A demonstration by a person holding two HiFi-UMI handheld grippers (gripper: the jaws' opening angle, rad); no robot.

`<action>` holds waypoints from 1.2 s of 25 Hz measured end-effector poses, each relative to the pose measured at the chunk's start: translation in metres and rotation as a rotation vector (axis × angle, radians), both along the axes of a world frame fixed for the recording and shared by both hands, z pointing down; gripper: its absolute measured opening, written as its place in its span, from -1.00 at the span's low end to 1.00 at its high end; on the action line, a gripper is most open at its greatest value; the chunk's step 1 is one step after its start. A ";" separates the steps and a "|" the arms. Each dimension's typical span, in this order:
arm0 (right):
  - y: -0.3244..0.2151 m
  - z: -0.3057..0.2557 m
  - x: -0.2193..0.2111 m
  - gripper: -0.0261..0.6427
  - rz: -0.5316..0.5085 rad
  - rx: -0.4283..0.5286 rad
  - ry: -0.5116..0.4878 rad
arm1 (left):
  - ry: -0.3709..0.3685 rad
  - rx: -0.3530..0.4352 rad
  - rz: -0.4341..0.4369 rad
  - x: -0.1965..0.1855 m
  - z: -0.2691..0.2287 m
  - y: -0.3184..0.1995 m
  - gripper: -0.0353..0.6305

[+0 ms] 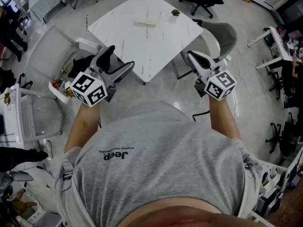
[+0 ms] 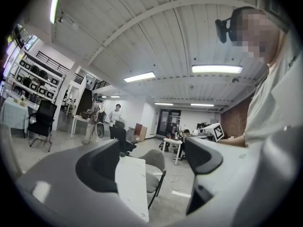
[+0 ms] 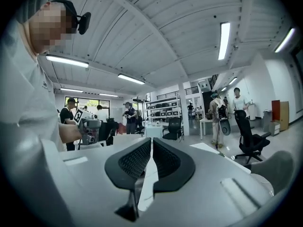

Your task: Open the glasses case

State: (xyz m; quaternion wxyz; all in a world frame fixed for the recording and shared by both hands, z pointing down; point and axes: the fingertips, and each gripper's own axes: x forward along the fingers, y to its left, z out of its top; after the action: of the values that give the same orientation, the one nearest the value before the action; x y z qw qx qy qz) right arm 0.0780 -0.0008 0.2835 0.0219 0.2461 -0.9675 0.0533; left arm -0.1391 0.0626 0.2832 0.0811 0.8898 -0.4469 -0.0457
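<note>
An open office with a pale shiny floor, and in the middle of it a white table (image 1: 156, 51) seen from above, with a grey chair (image 1: 223, 36) at its right side. Far across the tabletop lies a slim cream glasses case (image 1: 145, 24), flat and alone, with a little potted plant (image 1: 175, 13) near it to the right. The case is too small in the head view to make out a hinge or a seam.

Both tools are held at chest height off the near edge of the table, well apart from the case. The left gripper (image 1: 118, 59) has its jaws spread wide with nothing between them; its own view looks past them at the table edge and a chair. The right gripper (image 1: 193, 57) has its jaws pressed together on nothing.

The task looks not yet begun. The case is probably light with a stiff, smooth shell, so on this slick tabletop it would likely skate away under a sideways push. A sound plan would be to pin the lower half by its short sides with one gripper and pry at the long front edge, opposite the hinge, with the other. Which edge that is has to be found up close; a hard squeeze across the lid would only hold it shut
</note>
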 end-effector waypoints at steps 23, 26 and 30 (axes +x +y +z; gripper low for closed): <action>-0.229 0.043 -0.014 -0.90 -0.086 -0.039 -0.019 | -0.067 -0.094 -0.034 -0.003 0.047 -0.221 0.49; -0.272 0.046 -0.021 -0.90 -0.169 -0.012 0.002 | -0.068 -0.113 -0.073 0.006 0.052 -0.252 0.49; -0.318 0.054 -0.050 -0.90 -0.232 -0.021 -0.021 | -0.068 -0.153 -0.110 -0.001 0.060 -0.276 0.49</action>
State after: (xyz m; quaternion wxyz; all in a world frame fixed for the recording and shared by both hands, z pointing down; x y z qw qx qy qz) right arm 0.0279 -0.3192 0.3371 0.0203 0.1314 -0.9891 0.0629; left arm -0.1400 -0.2129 0.3435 0.1310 0.8561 -0.4998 0.0144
